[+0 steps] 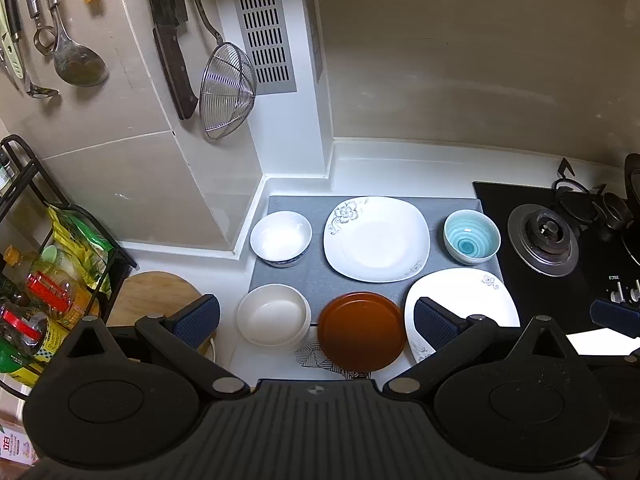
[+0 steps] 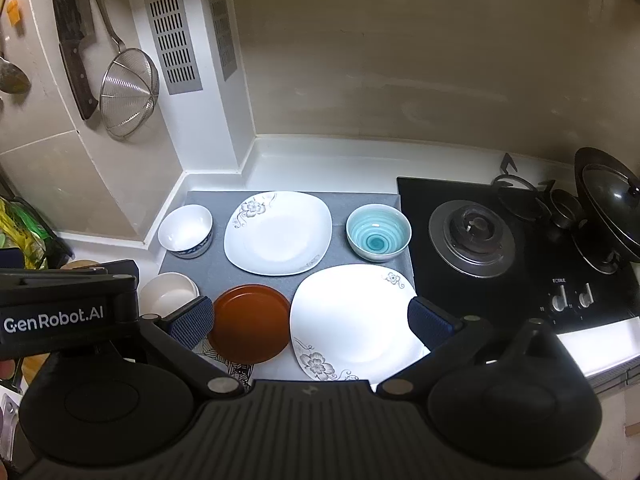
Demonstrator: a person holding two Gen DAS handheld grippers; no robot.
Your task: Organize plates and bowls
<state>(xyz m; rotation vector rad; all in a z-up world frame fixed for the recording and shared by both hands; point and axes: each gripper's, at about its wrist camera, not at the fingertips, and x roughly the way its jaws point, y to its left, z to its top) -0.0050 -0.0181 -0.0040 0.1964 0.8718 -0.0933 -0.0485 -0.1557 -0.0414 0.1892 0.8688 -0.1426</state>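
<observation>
**Kitchen tabletop set with six dishes, nothing yet gripped**

Tiled kitchen corner, white tabletop (image 1: 360, 168) beside a black gas hob (image 2: 472, 236), grey mat (image 1: 316, 272) laid out with crockery. At the back: white bowl with blue foot (image 1: 281, 237), square floral plate (image 1: 376, 239), teal spiral bowl (image 1: 472, 237). In front: plain cream bowl (image 1: 274, 315), brown round plate (image 1: 361, 330) resting partly on a patterned coaster (image 1: 312, 356), second floral plate (image 2: 354, 320) overhanging the mat's edge. Left hand-held gripper (image 1: 317, 320) spread wide, poised above the cream bowl and brown plate, pinching nothing. Right hand-held gripper (image 2: 310, 320) likewise spread, empty, above the brown plate and near floral plate.

Risks, as judged: glazed rims likely slick, so a shallow pinch on a plate edge could let it tilt and drop onto a neighbour. Front dishes crowded close together, leaving little room for a finger between them without nudging the next piece. Near floral plate close to the hob, so a sideways shove could slide it onto the glass. Two grippers working side by side, with a clash possible over the brown plate.
</observation>
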